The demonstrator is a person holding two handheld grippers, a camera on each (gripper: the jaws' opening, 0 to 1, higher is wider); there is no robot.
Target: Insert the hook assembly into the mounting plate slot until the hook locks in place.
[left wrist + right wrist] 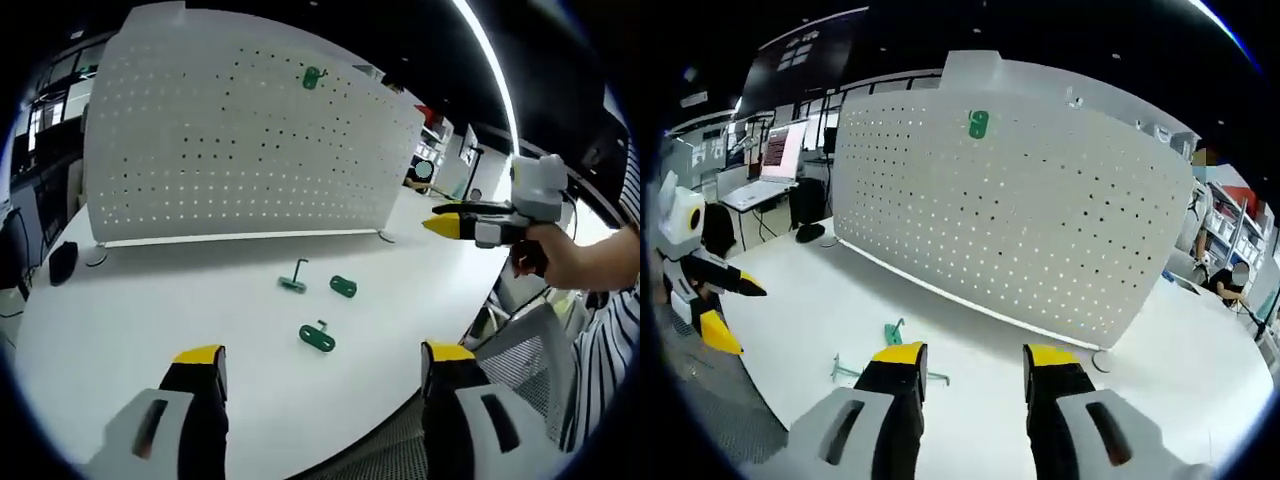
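Note:
A white pegboard (250, 140) stands upright on the white table (120, 330), with one green hook (313, 78) mounted near its top. Three green parts lie loose on the table in front of it: a base with a bent metal rod (294, 280), a flat oval plate (343, 287) and a plate with a small hook (317, 337). My left gripper (322, 365) hangs open above the table's near edge, short of these parts. My right gripper (455, 224) is held in the air to the right. In the right gripper view, the right gripper (976, 365) is open and faces the pegboard (1040, 220), the mounted hook (978, 124) and a loose green part (894, 333). The left gripper (735, 312) is at the left there.
A hand (555, 255) holds the right gripper, with a striped sleeve (610, 330) beyond it. A mesh chair back (520, 345) stands by the table's right edge. A small black object (62, 262) lies at the table's left. Desks with a screen (775, 150) stand behind.

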